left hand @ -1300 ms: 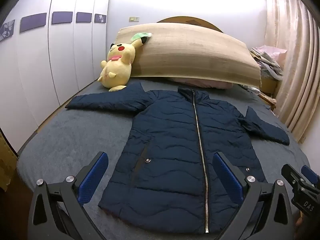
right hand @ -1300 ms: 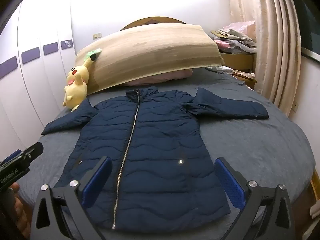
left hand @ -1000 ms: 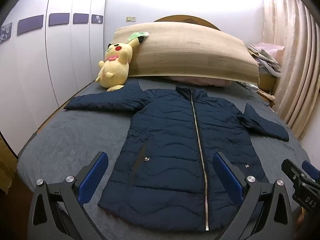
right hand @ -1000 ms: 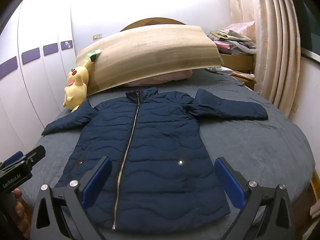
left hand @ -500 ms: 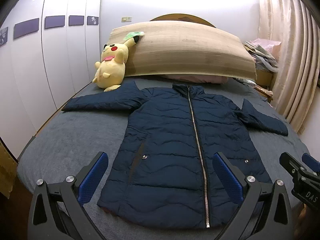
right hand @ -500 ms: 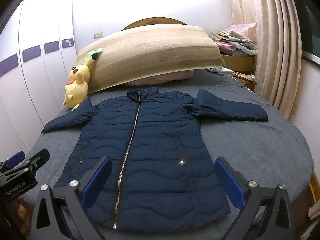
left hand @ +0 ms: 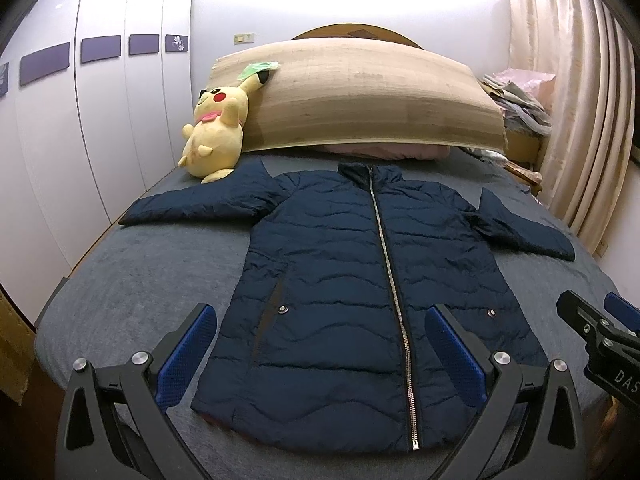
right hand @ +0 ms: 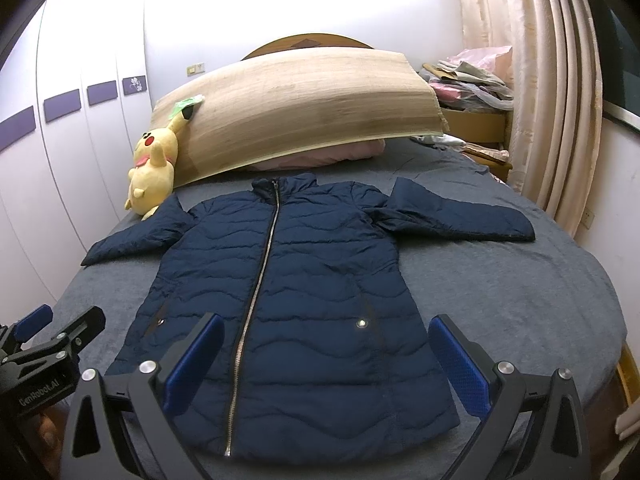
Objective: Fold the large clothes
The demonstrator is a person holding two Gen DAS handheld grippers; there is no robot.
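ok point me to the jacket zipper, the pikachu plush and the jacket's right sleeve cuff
jacket zipper (left hand: 390,276): left wrist view, mid-length of the silver teeth
pikachu plush (left hand: 216,136): left wrist view, on its yellow belly
right sleeve cuff (right hand: 520,229): right wrist view, the sleeve's end

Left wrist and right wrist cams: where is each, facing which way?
Left wrist: near the bed's foot, left of the jacket's zipper, facing the headboard; left gripper open, right gripper at right edge.
Right wrist: right of the zipper, same heading; its own fingers apart, left gripper at left edge.
Shared: jacket, Pikachu plush, bed.
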